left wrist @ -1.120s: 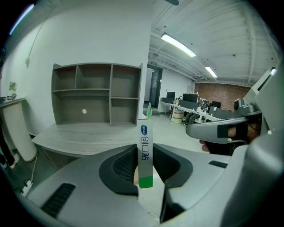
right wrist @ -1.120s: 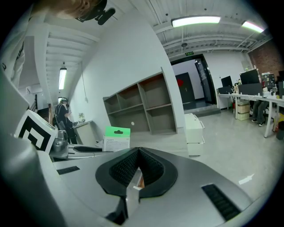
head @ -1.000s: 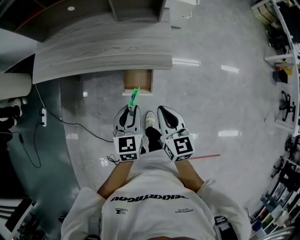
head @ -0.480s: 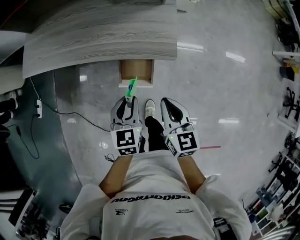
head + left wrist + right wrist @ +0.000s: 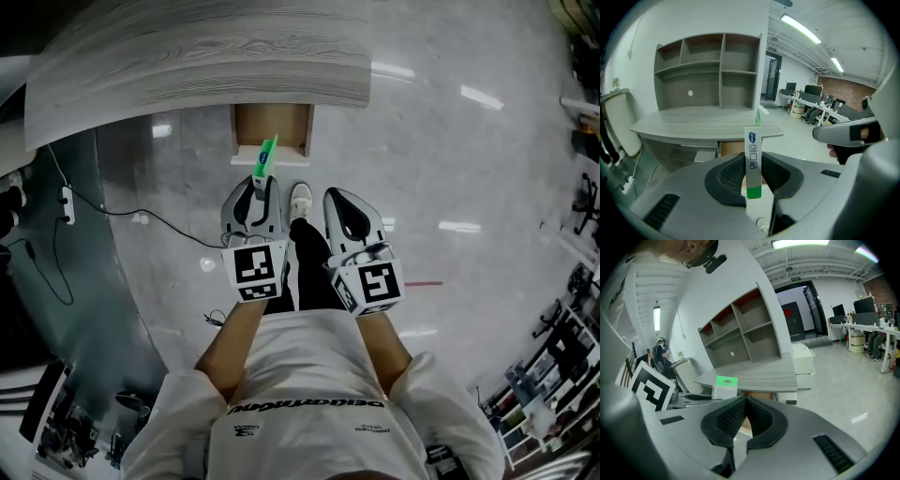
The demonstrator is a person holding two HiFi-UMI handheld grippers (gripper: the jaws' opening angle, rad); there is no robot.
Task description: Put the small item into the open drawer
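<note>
Person stands before a grey tabletop [image 5: 197, 56] with an open drawer [image 5: 281, 127] beneath it.
The left gripper [image 5: 257, 187] has its jaws clamped on a slim green-and-white box [image 5: 265, 157], upright, in front of the drawer; the right gripper [image 5: 336, 199] alongside has its jaws closed on nothing.

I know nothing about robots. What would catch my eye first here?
A green-and-white box stands upright, clamped in the left gripper, in front of the open drawer under the grey desk. The right gripper beside it is shut and empty.
</note>
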